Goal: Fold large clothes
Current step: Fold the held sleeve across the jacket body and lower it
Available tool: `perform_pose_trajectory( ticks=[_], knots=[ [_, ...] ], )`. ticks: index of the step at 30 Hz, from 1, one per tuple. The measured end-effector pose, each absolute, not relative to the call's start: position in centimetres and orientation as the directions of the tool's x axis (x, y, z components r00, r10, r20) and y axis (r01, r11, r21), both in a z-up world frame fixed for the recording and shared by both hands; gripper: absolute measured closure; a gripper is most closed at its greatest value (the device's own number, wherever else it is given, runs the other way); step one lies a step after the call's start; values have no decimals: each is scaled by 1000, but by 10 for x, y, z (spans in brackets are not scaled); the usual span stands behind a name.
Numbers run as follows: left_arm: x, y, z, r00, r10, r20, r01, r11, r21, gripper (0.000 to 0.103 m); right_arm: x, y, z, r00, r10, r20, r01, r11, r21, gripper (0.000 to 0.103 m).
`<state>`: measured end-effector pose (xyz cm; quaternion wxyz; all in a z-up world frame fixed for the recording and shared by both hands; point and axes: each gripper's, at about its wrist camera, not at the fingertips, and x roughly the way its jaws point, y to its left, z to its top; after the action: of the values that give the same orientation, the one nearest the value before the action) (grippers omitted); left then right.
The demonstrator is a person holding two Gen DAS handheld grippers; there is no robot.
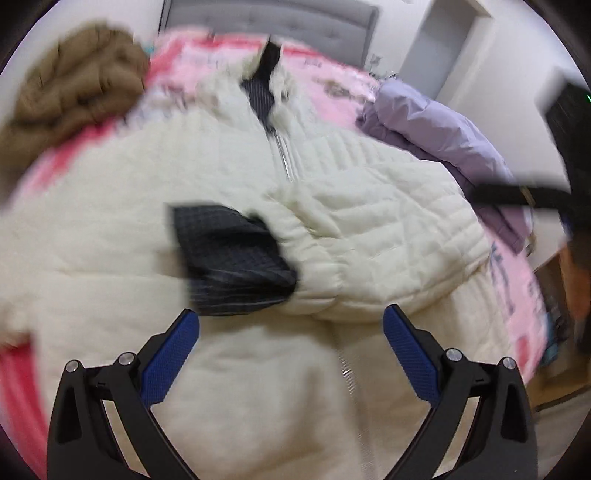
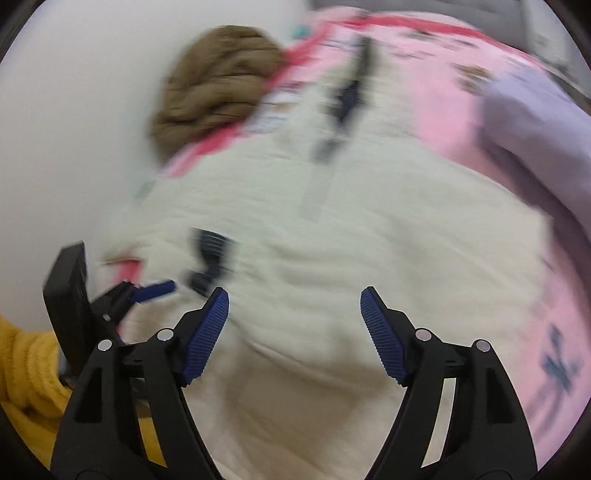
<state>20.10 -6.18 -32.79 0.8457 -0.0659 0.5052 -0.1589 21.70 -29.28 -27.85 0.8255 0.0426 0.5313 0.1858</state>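
Observation:
A cream quilted jacket lies front up across a pink bed sheet, its zip running up the middle. A sleeve is folded over its front, and dark checked lining shows at the cuff. My left gripper hovers open just above the jacket's lower part, nothing between its blue pads. In the blurred right wrist view my right gripper also stands open over the cream jacket, holding nothing. One blue pad of the left gripper shows at the left there.
A crumpled brown garment lies at the bed's far left corner and a lilac jacket along the right side. A grey headboard and white wall stand behind. A person's yellow sleeve is at the lower left.

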Motion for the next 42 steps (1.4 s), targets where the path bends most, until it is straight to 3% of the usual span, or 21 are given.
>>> perform_pose_trajectory(
  ticks=[6, 11, 14, 16, 17, 19, 22, 27, 31, 33, 36, 38, 40, 42],
  knots=[
    [204, -69, -352, 369, -456, -810, 13, 874, -486, 5, 175, -328, -317, 373, 47, -927, -299, 952, -72, 30],
    [212, -77, -365, 382, -458, -803, -53, 856, -514, 8, 162, -327, -356, 474, -188, -860, -439, 796, -416, 33],
    [223, -75, -370, 406, -422, -811, -117, 856, -504, 20, 168, -329, -372, 502, -216, -837, -472, 743, -475, 37],
    [233, -78, -369, 433, -376, -819, -141, 870, -473, 39, 174, -330, -375, 532, -221, -818, -476, 721, -504, 54],
    [237, -80, -366, 445, -360, -820, -144, 875, -463, 41, 180, -331, -374, 546, -225, -807, -457, 728, -511, 71],
    [248, -83, -355, 490, -325, -809, -127, 892, -435, 50, 189, -341, -364, 544, -177, -820, -410, 796, -445, 79],
    [272, -96, -332, 546, -308, -779, -73, 909, -410, 52, 191, -344, -352, 568, -202, -798, -348, 819, -455, 84],
    [306, -118, -282, 644, -360, -675, 67, 905, -419, 52, 198, -364, -332, 566, -206, -798, -208, 901, -381, 84],
    [327, -144, -302, 571, -327, -753, 89, 936, -340, 52, 215, -383, -363, 459, -214, -862, -142, 940, -309, 84],
    [326, -142, -331, 510, -294, -809, 47, 948, -314, 52, 219, -390, -380, 424, -204, -882, -118, 953, -278, 76],
    [316, -138, -349, 505, -259, -823, 49, 961, -272, 52, 204, -405, -368, 497, -123, -859, -24, 988, -156, 64],
    [309, -135, -348, 523, -250, -815, 54, 964, -262, 52, 188, -413, -357, 535, -70, -842, 12, 997, -75, 63],
    [305, -132, -345, 536, -257, -804, 55, 961, -270, 51, 175, -414, -355, 523, -78, -849, 27, 997, -75, 64],
    [304, -130, -343, 540, -256, -802, 55, 961, -271, 51, 162, -413, -358, 511, -56, -858, 34, 998, -45, 76]
  ],
)
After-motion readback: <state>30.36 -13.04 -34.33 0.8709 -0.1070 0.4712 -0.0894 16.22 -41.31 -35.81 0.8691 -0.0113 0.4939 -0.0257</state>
